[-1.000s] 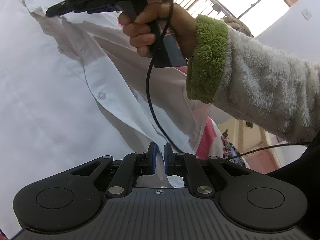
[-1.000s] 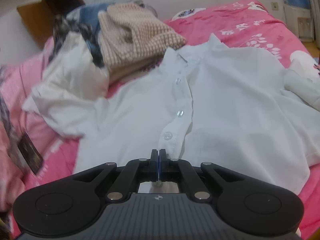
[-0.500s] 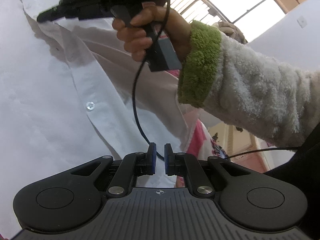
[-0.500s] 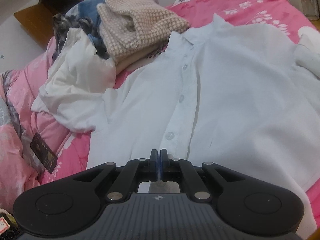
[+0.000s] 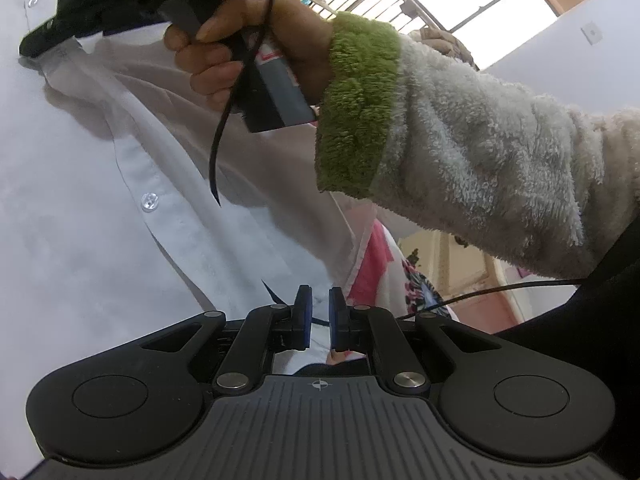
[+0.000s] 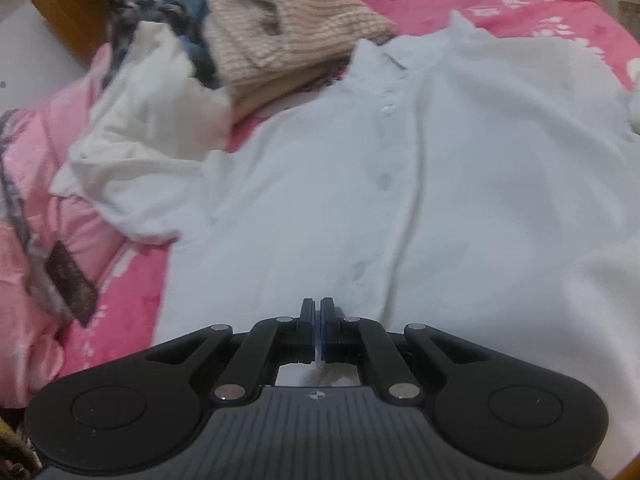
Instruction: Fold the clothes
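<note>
Right claw (image 6: 317, 330) sunk nearer white shirt (image 6: 440, 200), pinching hem; left claw (image 5: 319, 322) near-closed on hem edge.

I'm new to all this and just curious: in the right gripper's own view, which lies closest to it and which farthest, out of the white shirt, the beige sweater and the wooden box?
1. White shirt: right at the right gripper, ahead.
2. Beige sweater: beyond the shirt's collar, up left.
3. Wooden box: farthest, in the far left corner.
</note>
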